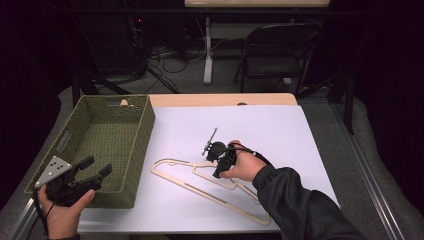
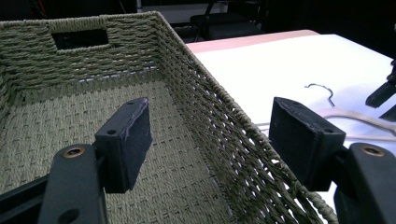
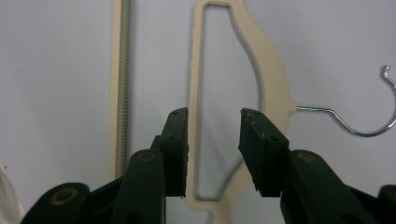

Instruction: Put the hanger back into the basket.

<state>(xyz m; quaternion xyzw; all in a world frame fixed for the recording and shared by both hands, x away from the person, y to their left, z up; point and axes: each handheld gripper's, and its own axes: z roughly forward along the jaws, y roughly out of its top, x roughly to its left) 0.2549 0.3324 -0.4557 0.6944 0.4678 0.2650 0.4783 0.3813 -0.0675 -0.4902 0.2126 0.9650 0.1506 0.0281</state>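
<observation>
A cream wooden hanger [image 1: 210, 192] with a metal hook [image 1: 210, 140] lies flat on the white sheet [image 1: 280, 135]. My right gripper [image 1: 220, 167] points down at its neck end, held by a hand in a dark sleeve. In the right gripper view the hanger [image 3: 271, 70] lies under my right gripper [image 3: 214, 135], whose jaws stand apart astride the thin inner bar, with no pad pressing on it. My left gripper [image 1: 98, 165] hovers open at the near corner of the green woven basket [image 1: 145, 130]. In the left gripper view my left gripper [image 2: 210, 135] straddles the wall of the basket [image 2: 205, 79].
The basket holds nothing and fills the table's left side. Far off in the left gripper view lie the hanger's hook [image 2: 322, 91] and arm [image 2: 355, 119]. Beyond the table stand a folding chair [image 1: 277, 50] and floor cables [image 1: 170, 60]. The table's front edge is close.
</observation>
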